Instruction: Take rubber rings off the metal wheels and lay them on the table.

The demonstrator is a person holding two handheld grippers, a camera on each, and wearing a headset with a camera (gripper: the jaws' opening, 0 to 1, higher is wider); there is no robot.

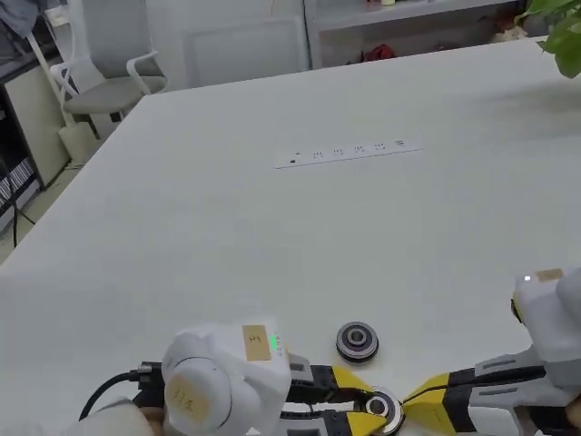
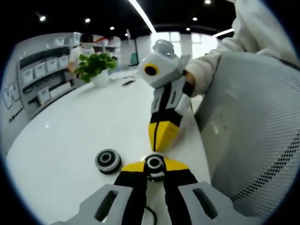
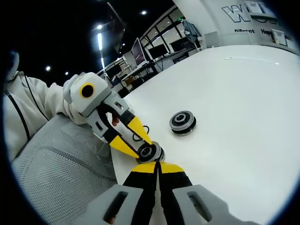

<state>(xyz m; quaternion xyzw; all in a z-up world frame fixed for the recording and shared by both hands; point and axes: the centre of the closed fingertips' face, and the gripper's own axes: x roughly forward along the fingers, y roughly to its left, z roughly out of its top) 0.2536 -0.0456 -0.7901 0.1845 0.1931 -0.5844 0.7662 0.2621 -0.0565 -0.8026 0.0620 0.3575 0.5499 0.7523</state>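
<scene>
The left tool [image 1: 365, 404] is closed on a small metal wheel [image 1: 388, 409] at the near edge of the tabletop [image 1: 272, 227]. In the left gripper view its two yellow tips sit either side of the wheel [image 2: 154, 163], touching it, with the silver hub facing the camera and a dark ring around it.

The right tool [image 1: 419, 396] comes in from the right and points at the same wheel. In the right gripper view its jaws lie pressed together with only a thin slit between them, and the tool's [image 3: 158, 168] tips meet the rim of the wheel [image 3: 151, 152]. I cannot tell whether they pinch the ring or merely rest against it. In the left gripper view the right tool [image 2: 161, 140] shows as a closed yellow wedge just above the held wheel, with a white sleeve [image 2: 211, 70] behind it.

A second wheel [image 1: 357, 341] lies flat on the tabletop a little farther out and slightly left of the held one, apart from both tools. It is dark around the rim with a metal centre [image 3: 182, 123].

Farther across the bare white tabletop a row of sockets [image 1: 349, 153] is set into the surface. Beyond the far left corner stands a white office chair [image 1: 109, 82], and green leaves [image 1: 558, 32] hang in at the far right.
</scene>
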